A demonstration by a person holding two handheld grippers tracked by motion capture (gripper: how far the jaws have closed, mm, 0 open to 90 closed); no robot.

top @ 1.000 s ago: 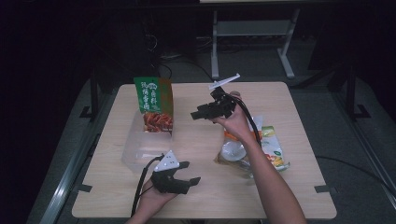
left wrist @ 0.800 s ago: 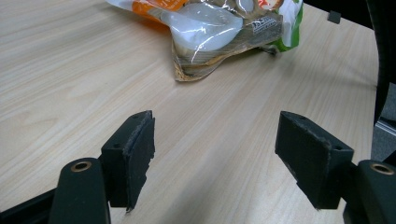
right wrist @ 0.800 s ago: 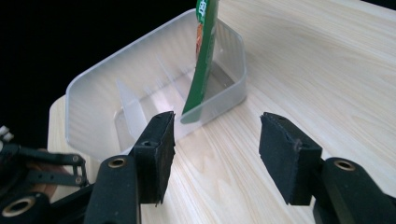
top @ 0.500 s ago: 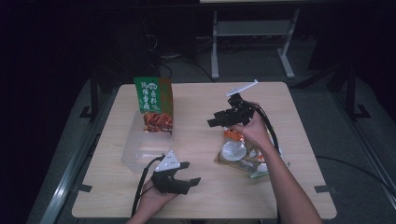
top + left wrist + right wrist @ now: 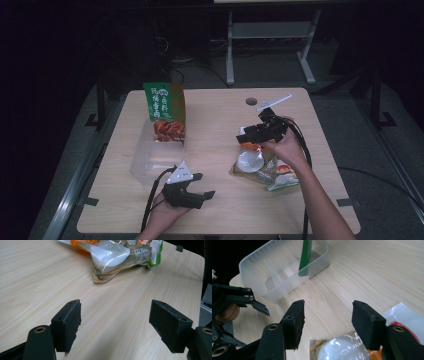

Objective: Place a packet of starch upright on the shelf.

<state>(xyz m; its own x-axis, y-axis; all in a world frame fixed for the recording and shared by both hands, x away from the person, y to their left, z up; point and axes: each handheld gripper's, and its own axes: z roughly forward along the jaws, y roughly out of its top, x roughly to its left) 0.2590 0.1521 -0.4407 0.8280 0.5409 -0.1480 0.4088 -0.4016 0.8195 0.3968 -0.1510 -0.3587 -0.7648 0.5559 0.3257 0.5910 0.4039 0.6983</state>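
Snack packs (image 5: 262, 167) are piled at the table's (image 5: 215, 115) right side. Just above them the right gripper (image 5: 248, 136) is held, jaws just opening (nothing between them). The left gripper (image 5: 202, 196) is spread, empty.

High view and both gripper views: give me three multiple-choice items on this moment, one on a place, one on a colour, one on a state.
1. Where does the green snack bag stand?
A. In the clear plastic bin
B. On the floor
C. Under the pile of snack packets

2. What colour is the upper part of that standing bag?
A. Blue
B. Green
C. White

3. How do the jaws of the right gripper stand?
A. Clamped on a packet
B. Apart, nothing between the pads
C. Shut tight on nothing

Answers: 1 A, its lower end sits inside the bin's walls. 2 B, the top panel is green. 3 B, bare table shows between the pads, which have just been opening.
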